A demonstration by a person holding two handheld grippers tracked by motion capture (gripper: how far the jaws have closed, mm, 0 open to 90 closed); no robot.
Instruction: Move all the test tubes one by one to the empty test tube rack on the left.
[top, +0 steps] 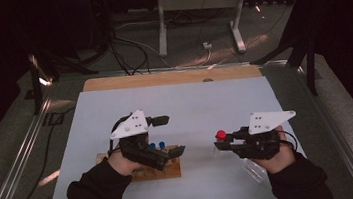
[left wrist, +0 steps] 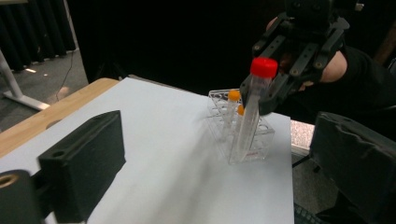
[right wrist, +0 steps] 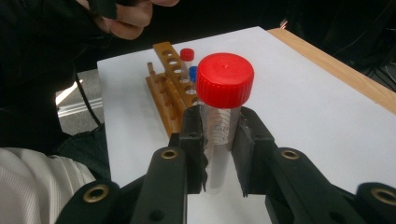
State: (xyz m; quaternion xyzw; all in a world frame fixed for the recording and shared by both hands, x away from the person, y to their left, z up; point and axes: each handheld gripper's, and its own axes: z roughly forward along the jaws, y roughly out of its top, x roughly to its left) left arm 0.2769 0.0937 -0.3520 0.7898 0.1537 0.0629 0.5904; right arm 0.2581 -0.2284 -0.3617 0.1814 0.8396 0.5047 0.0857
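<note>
A clear tube with a red cap [right wrist: 225, 79] stands upright between the pads of my right gripper [right wrist: 222, 130], which is shut on it just under the cap. From above, that gripper [top: 225, 143] hovers right of centre with the red cap [top: 221, 134] at its tip. The tube [left wrist: 252, 116] hangs over a clear plastic rack [left wrist: 243, 140] that holds two orange-capped tubes [left wrist: 233, 95]. My left gripper [top: 168, 136] is open above a wooden rack [top: 165, 170], its black fingers [left wrist: 84, 163] wide apart with nothing between them.
The wooden rack [right wrist: 170, 84] holds a small red-capped tube [right wrist: 187, 54] and blue-capped tubes [top: 157, 145]. The clear rack [top: 253, 169] lies under my right hand near the front edge. A white sheet [top: 189, 98] covers the table; a metal desk frame [top: 199, 6] stands beyond.
</note>
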